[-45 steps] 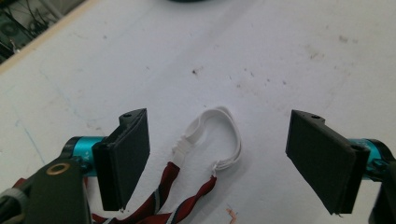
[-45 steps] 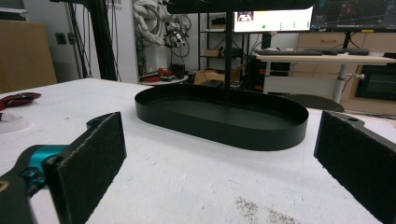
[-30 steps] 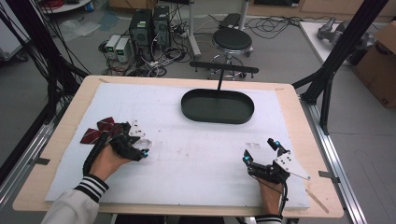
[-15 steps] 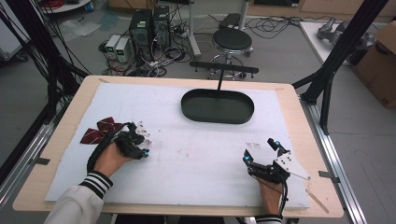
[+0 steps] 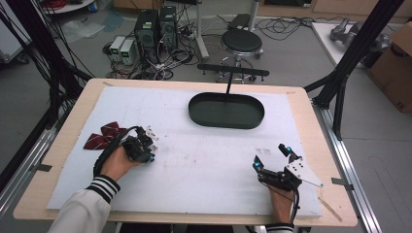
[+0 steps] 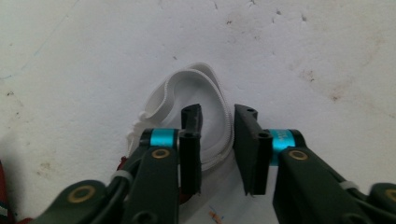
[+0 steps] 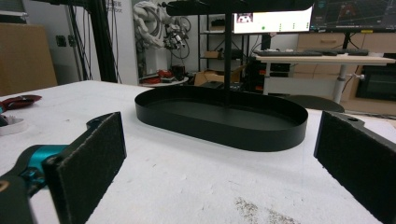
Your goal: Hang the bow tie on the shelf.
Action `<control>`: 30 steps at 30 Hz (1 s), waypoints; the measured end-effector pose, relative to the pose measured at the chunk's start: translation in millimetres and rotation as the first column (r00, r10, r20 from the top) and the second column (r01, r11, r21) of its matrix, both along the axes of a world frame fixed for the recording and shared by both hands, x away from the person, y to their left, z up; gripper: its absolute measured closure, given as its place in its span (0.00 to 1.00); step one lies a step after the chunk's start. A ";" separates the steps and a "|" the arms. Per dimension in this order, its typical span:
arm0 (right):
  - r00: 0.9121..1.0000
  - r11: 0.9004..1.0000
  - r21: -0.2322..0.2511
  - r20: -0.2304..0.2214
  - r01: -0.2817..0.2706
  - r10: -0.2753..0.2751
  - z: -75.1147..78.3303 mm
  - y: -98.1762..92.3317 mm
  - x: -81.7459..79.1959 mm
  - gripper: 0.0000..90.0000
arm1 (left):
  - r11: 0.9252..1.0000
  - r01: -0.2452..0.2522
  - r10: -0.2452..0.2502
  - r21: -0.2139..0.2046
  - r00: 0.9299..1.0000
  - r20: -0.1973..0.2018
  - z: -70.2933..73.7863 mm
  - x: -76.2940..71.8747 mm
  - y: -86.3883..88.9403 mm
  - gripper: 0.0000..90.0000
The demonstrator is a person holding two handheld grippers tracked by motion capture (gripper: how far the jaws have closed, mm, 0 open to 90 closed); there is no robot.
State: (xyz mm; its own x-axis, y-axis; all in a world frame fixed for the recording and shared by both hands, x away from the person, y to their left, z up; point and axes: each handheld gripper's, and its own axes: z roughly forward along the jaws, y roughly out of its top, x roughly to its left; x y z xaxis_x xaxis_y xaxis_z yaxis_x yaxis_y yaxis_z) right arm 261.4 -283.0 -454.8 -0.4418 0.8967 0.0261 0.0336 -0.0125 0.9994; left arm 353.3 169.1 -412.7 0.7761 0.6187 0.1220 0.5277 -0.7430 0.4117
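Observation:
A dark red striped bow tie (image 5: 104,136) lies on the white table cover at the left. Its white strap (image 5: 151,133) trails off to the right. My left gripper (image 5: 145,148) is lowered over that white strap (image 6: 196,79), pointing down at the table. Its jaws stand a narrow gap apart, and the edge of the strap loop runs between them (image 6: 217,116). My right gripper (image 5: 270,155) rests near the front right edge, wide open and holding nothing. It faces the black oval tray (image 7: 219,133), with its pads (image 7: 93,154) far apart.
The black oval tray (image 5: 204,119) sits at the back centre with a T-shaped stand (image 5: 232,73) rising from it. Black frame posts (image 5: 340,77) flank the table. On the floor behind are a stool (image 5: 241,41) and computer boxes (image 5: 155,24).
My left hand has slid a little right and forward, bringing its gripper over the white strap. The right gripper has stayed still.

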 end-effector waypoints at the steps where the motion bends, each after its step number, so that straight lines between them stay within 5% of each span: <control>1: 1.000 1.000 0.000 0.000 0.000 0.000 0.0 0.0 0.0 0.01 | 1.000 -0.004 0.004 -0.003 1.000 -0.009 0.0 0.3 -0.6 0.83; 11: 1.000 1.000 -0.004 0.002 0.000 0.000 -0.1 -0.2 0.1 0.01 | 1.000 -0.006 0.005 -0.009 0.999 -0.054 0.3 3.3 -2.9 0.96; 15: 1.000 1.000 -0.002 0.001 0.001 -0.001 0.0 0.0 0.1 0.01 | 1.000 -0.019 0.018 -0.024 0.999 -0.033 0.6 3.5 -0.1 0.97; 21: 1.000 1.000 -0.003 0.002 0.000 0.000 0.0 0.0 0.1 0.01 | 0.993 -0.049 0.050 -0.104 0.999 0.003 6.4 2.2 9.2 0.97; 23: 1.000 1.000 -0.006 0.004 0.000 0.000 -0.1 -0.1 0.1 0.01 | 0.985 -0.063 0.069 -0.160 0.997 0.028 11.5 1.1 14.5 0.97; 30: 1.000 1.000 -0.007 0.005 0.001 -0.001 -0.1 0.0 0.1 0.01 | 0.969 -0.076 0.099 -0.235 0.991 0.086 21.7 0.3 23.4 0.97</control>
State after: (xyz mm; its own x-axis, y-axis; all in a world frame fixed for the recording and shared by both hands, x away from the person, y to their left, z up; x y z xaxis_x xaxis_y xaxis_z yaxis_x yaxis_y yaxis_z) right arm 261.5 -282.9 -454.9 -0.4411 0.8973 0.0179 0.0286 -0.0059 0.9996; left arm 353.6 192.5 -391.0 0.7094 0.7037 0.0396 0.5357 -0.5748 0.6186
